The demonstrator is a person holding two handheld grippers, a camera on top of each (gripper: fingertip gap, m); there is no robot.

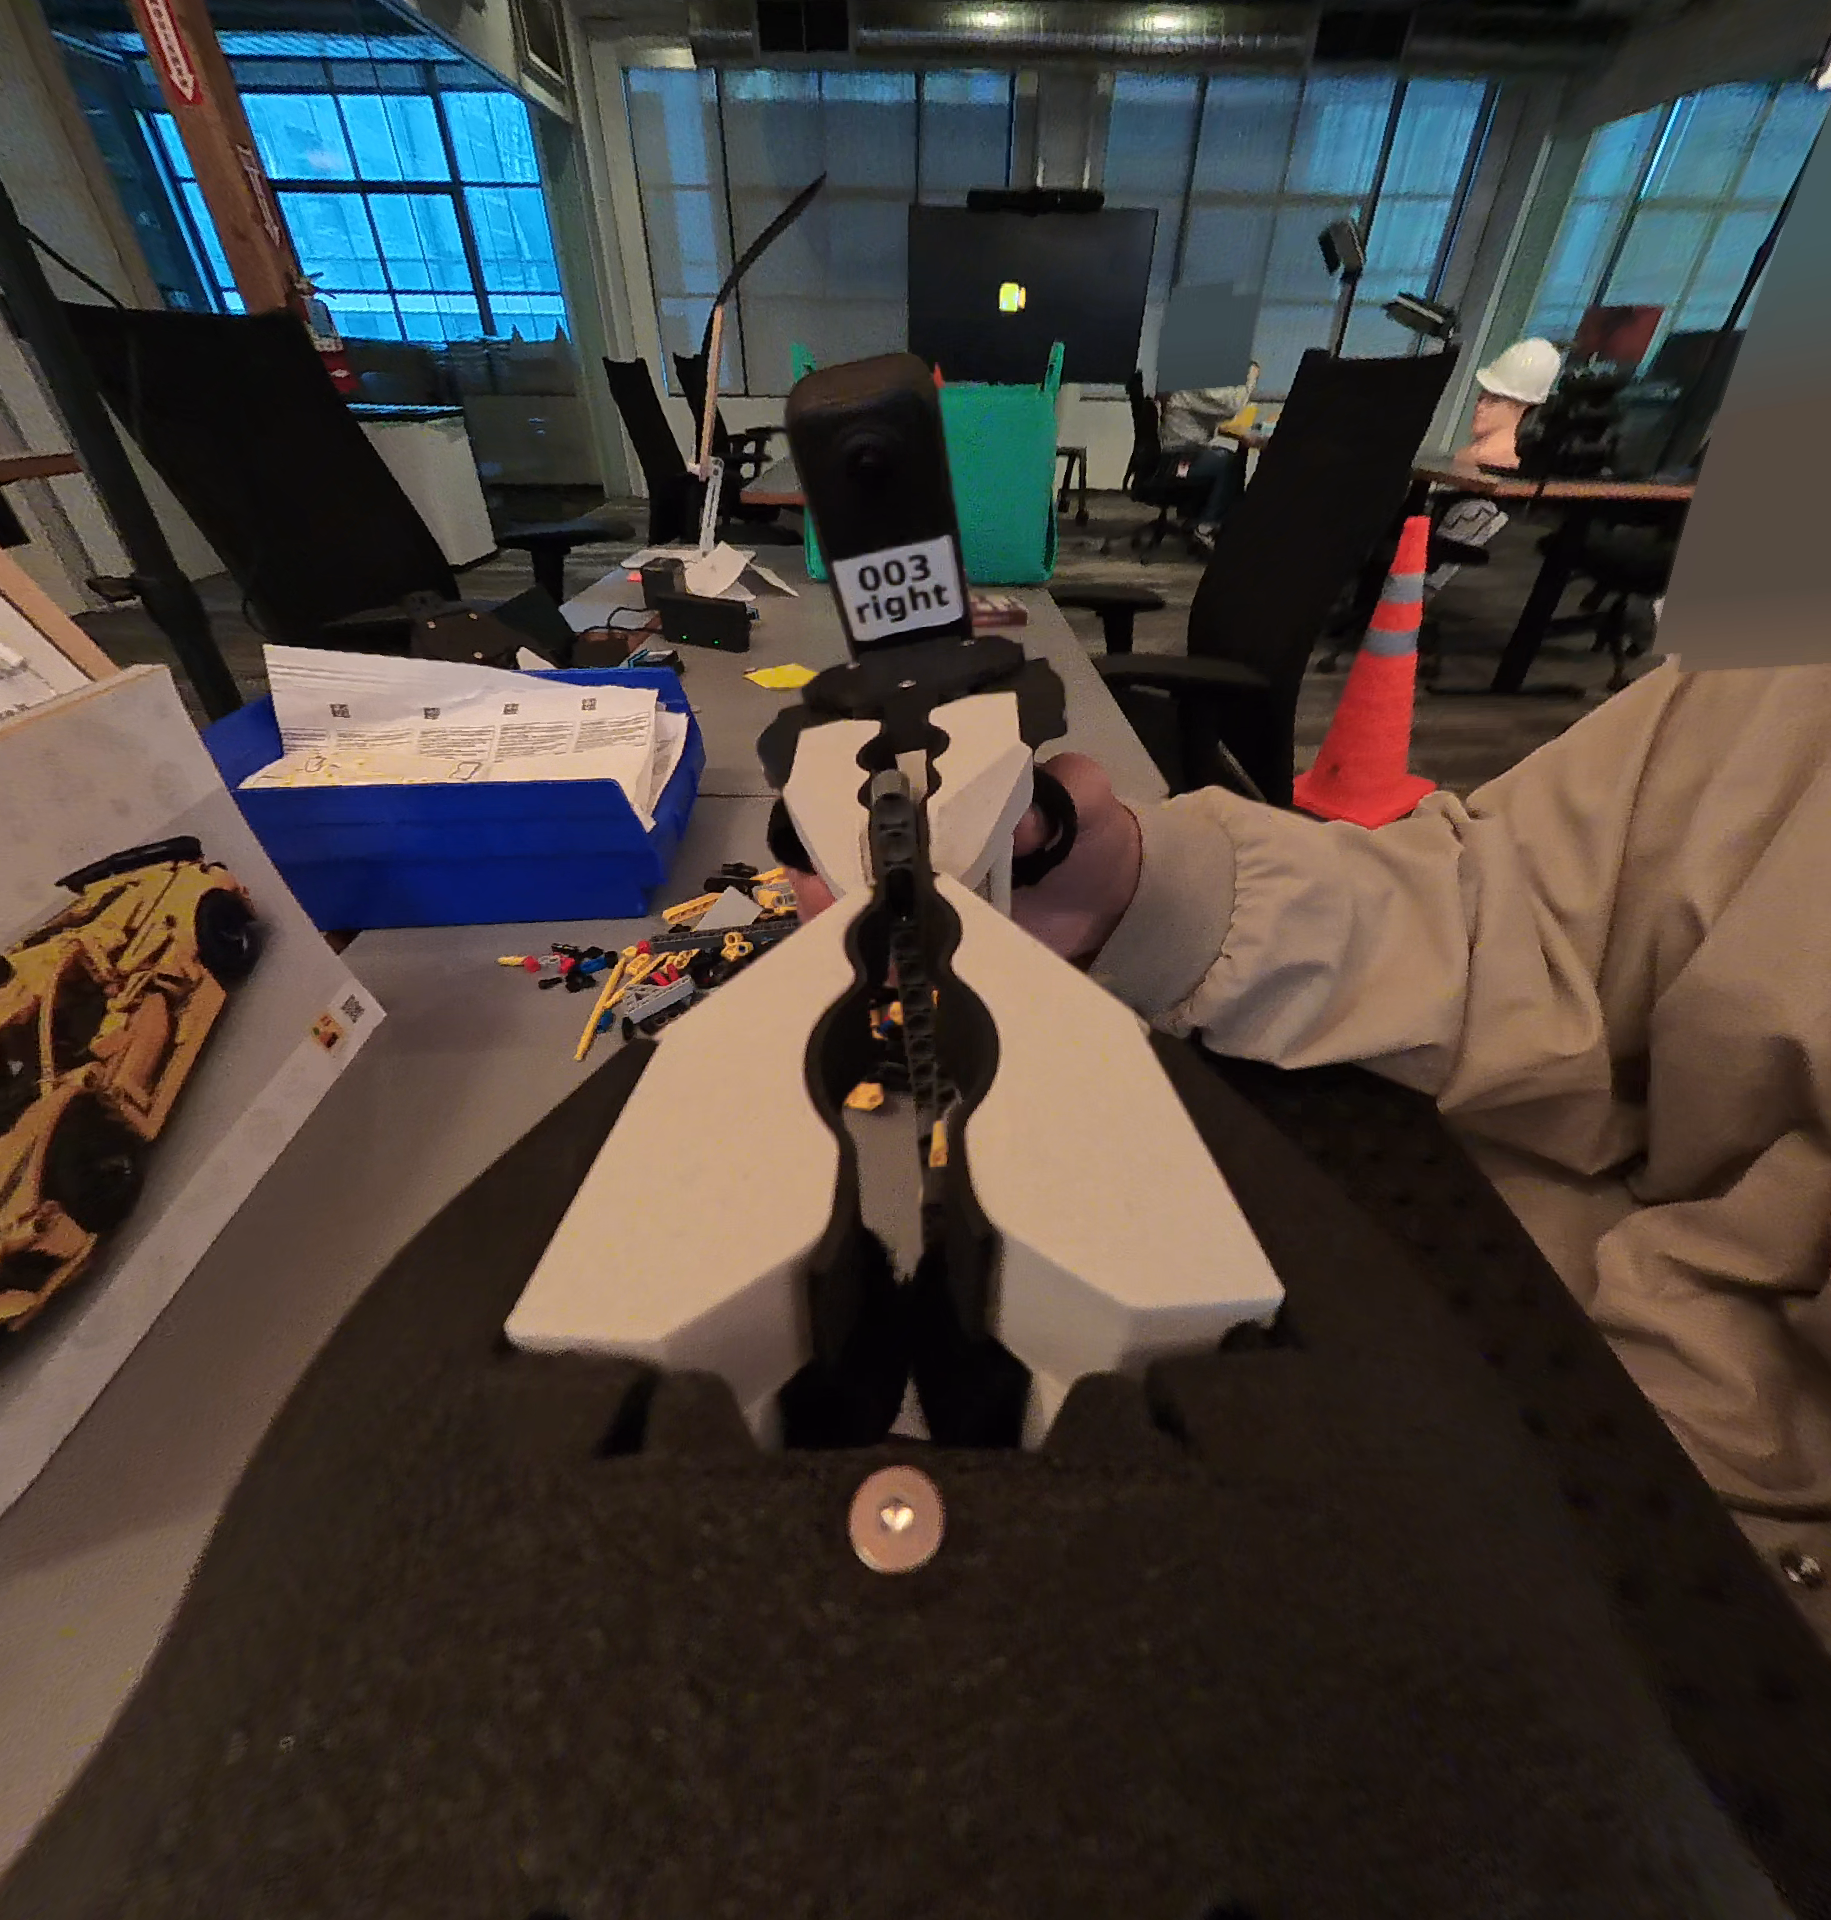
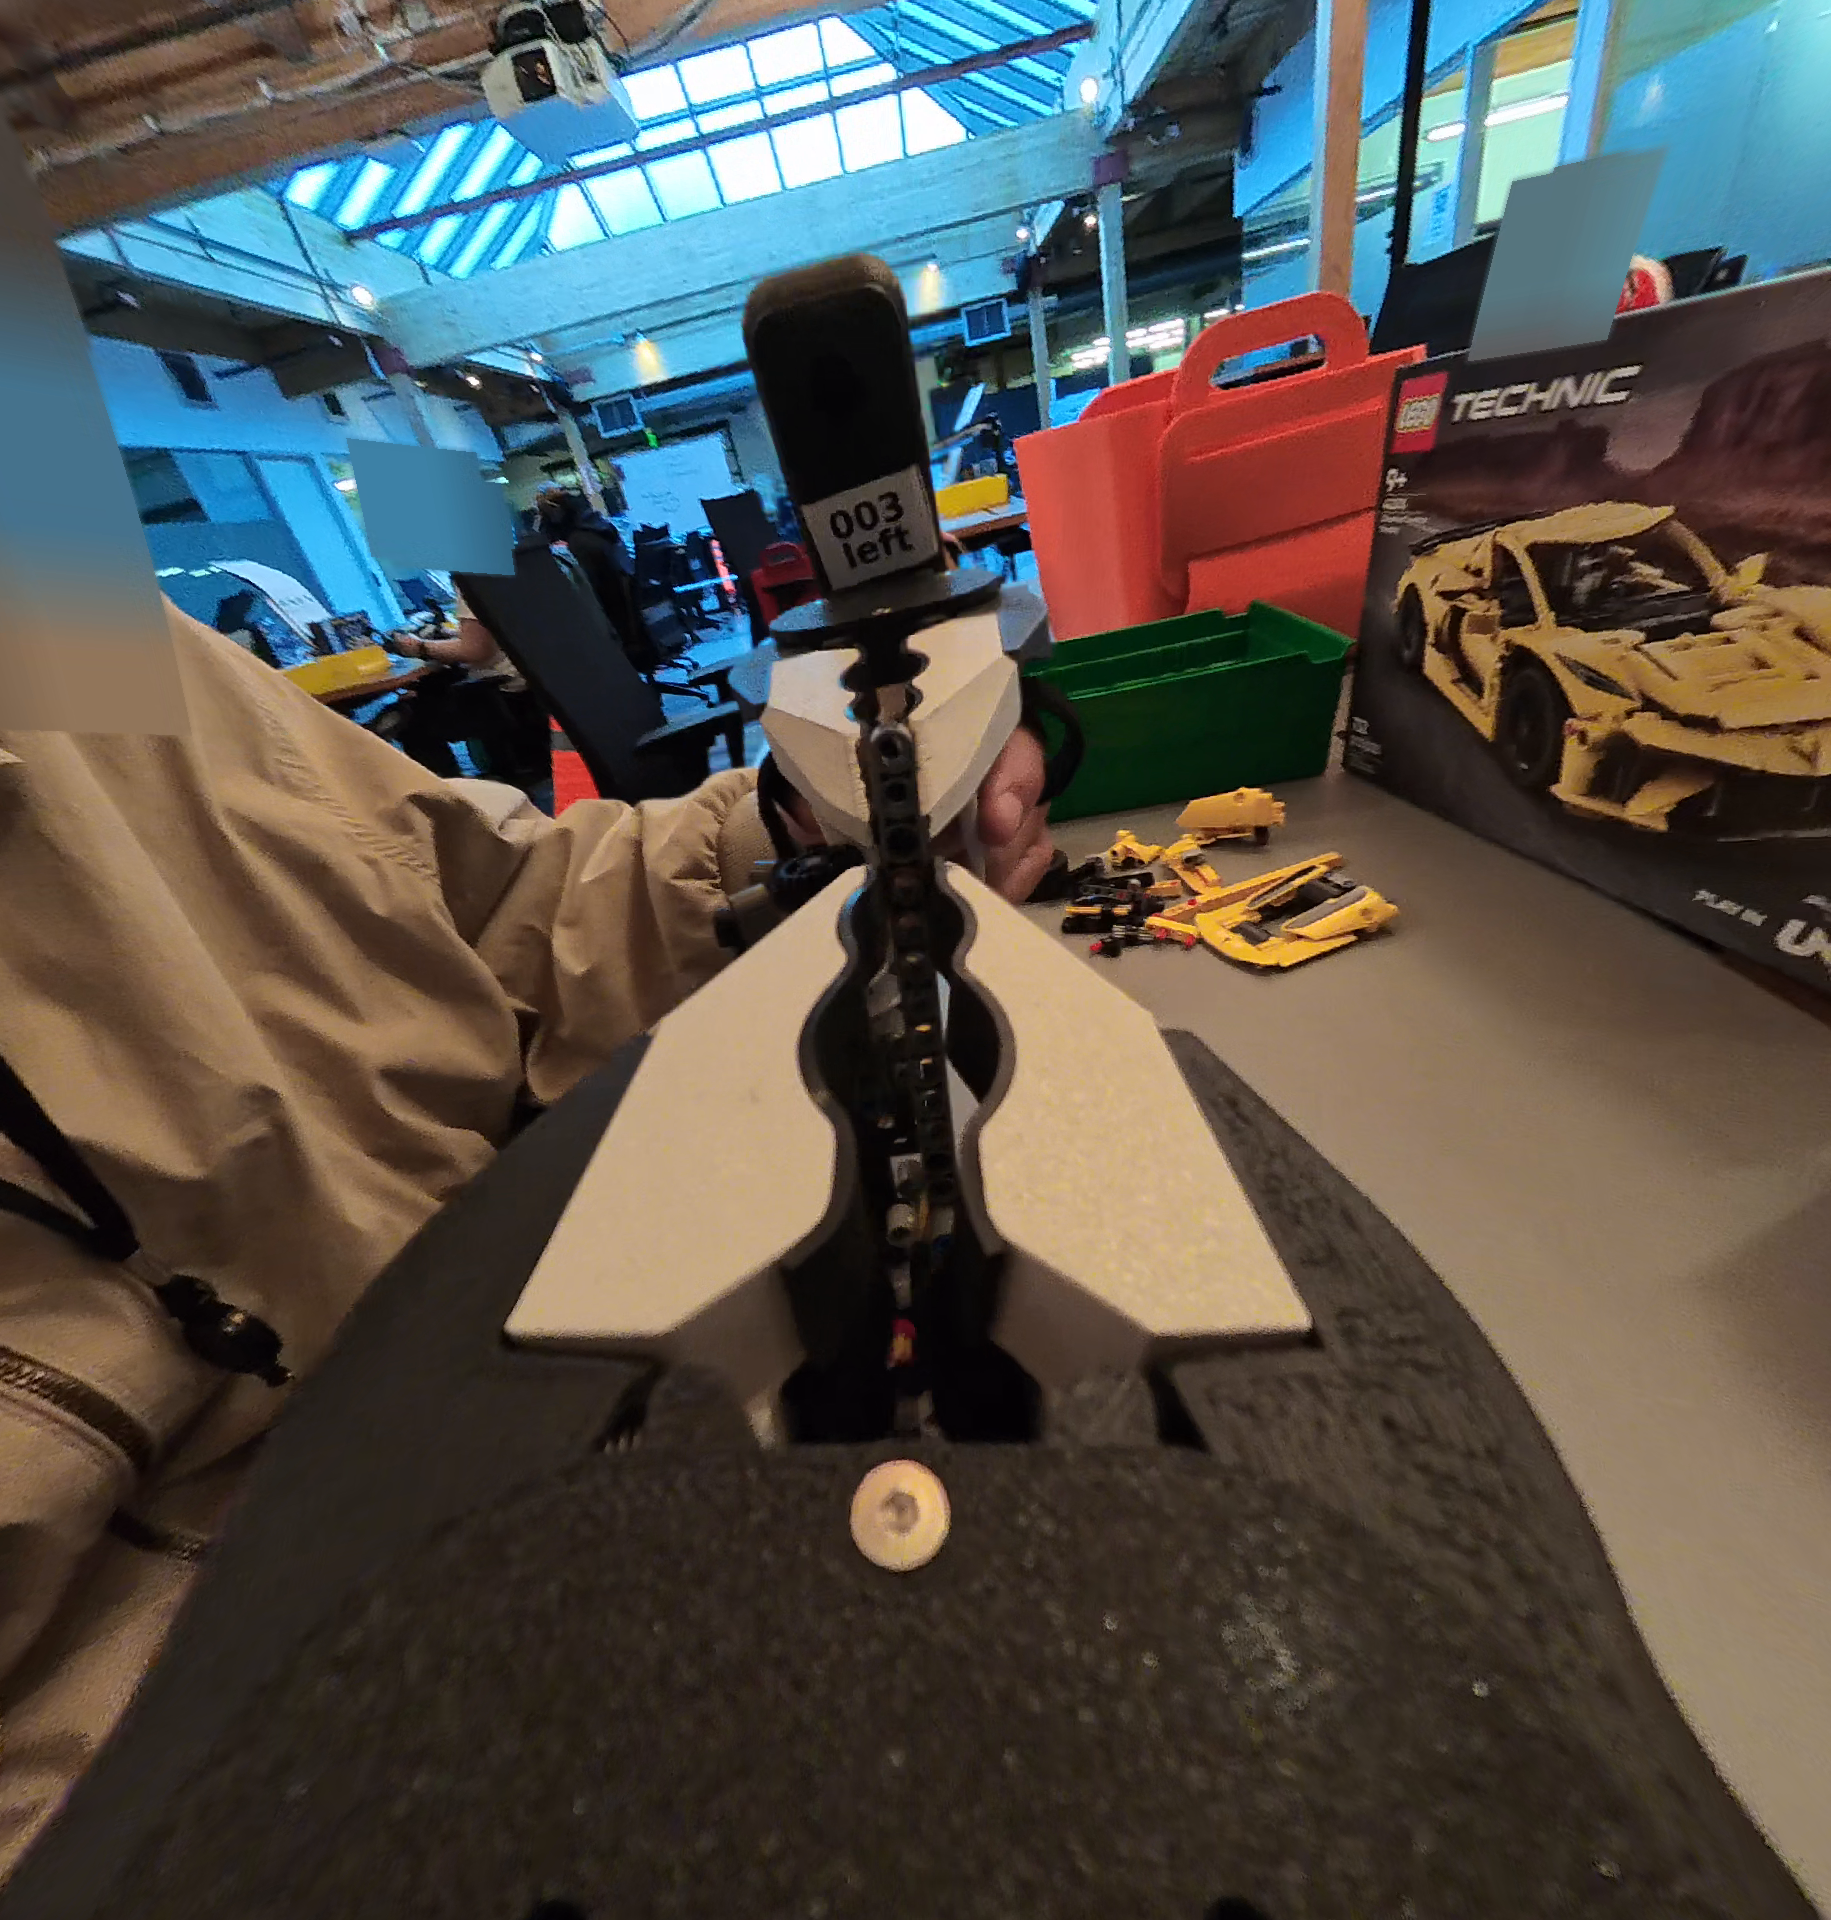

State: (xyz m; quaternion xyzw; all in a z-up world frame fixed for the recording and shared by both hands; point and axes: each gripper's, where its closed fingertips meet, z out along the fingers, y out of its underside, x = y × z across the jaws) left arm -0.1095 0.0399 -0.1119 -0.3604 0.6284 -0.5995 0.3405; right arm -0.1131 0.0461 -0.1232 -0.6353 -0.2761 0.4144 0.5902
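Note:
My two grippers face each other above a grey table (image 1: 402, 1122) and both clamp one long black toy beam with holes (image 1: 919, 1029). My left gripper (image 1: 903, 896) is shut on one end, its white fingers (image 1: 724, 1164) close on either side. My right gripper (image 1: 898, 821), held by a hand in a beige sleeve, grips the far end. In the right wrist view, my right gripper (image 2: 900, 883) is shut on the same beam (image 2: 916, 1049), which carries small grey and yellow pins. The left gripper (image 2: 890, 732) holds the far end.
Loose yellow, black and red toy pieces (image 1: 662, 966) lie on the table below the grippers, with larger yellow assemblies (image 2: 1264, 909) nearby. A blue bin with papers (image 1: 454, 842), a green bin (image 2: 1191, 717), a red bag (image 2: 1223, 499) and a box picturing a yellow car (image 2: 1638, 644) stand around.

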